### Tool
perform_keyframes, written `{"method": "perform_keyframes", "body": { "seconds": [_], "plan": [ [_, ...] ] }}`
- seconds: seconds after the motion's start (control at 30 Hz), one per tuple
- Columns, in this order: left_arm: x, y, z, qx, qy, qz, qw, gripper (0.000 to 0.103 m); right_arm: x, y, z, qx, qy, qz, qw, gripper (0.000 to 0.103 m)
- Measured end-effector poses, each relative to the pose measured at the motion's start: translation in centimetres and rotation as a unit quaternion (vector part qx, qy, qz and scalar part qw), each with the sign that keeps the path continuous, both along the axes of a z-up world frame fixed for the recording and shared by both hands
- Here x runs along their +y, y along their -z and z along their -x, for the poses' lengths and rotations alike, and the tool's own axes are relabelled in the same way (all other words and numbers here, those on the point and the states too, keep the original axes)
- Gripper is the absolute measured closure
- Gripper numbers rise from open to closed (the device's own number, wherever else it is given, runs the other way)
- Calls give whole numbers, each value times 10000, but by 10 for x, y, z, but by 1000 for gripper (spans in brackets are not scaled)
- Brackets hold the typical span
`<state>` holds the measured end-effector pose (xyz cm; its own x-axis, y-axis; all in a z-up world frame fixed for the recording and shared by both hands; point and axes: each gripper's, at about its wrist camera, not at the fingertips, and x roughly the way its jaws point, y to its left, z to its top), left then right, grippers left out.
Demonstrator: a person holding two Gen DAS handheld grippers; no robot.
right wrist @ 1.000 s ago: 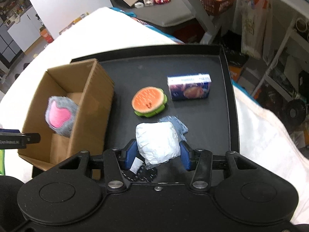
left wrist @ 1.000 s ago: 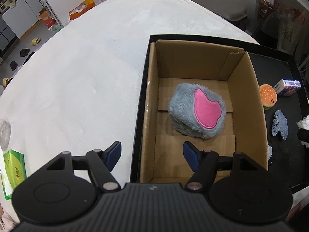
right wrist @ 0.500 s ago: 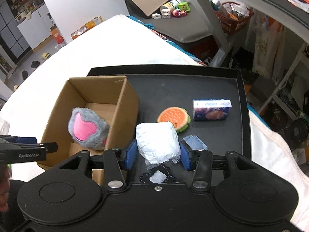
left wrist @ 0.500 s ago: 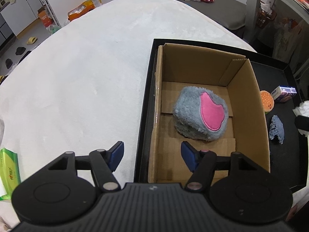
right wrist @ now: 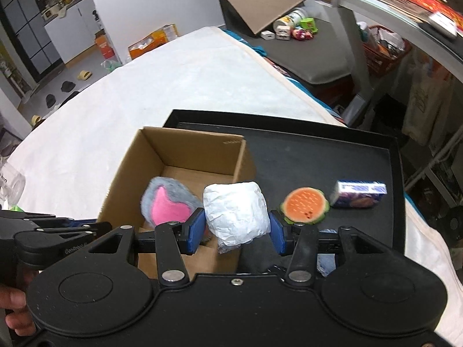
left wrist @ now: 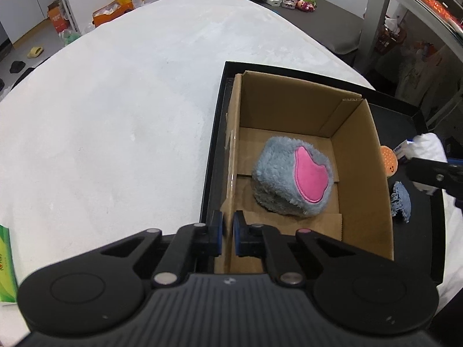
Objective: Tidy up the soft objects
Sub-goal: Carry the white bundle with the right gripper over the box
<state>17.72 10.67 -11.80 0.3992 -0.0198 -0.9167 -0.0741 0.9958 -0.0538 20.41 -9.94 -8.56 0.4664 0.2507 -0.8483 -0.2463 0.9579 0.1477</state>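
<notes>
An open cardboard box (left wrist: 358,156) stands on a black tray (left wrist: 214,144). A grey plush with a pink patch (left wrist: 292,179) lies inside it. My left gripper (left wrist: 228,230) is shut on the box's left wall at its near corner. My right gripper (right wrist: 235,228) is shut on a white crumpled soft bundle (right wrist: 234,212) and holds it above the box's right wall (right wrist: 246,162). The plush (right wrist: 167,202) shows below it. An orange burger toy (right wrist: 303,205) and a blue-white carton (right wrist: 360,193) lie on the tray (right wrist: 318,159). A blue cloth (left wrist: 400,202) lies right of the box.
A white cloth covers the table (left wrist: 115,101). A green packet (left wrist: 5,263) lies at its near left edge. A grey bench with toys (right wrist: 292,29) and shelving (right wrist: 390,5) stand beyond the table. Shoes and boxes lie on the floor (right wrist: 86,66).
My left gripper has closed on the box's left wall. My right gripper has lifted the white bundle and carried it left, from the tray to above the box's right wall.
</notes>
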Motion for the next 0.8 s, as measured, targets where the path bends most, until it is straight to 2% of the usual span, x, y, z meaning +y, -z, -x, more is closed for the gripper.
{"method": "perform_keyframes", "body": {
  "seconds": [0.8],
  "plan": [
    [18,4,-7,-16,-46,251,9997,96,82,3,-24,-107,-694,107,9975,56]
  ]
}}
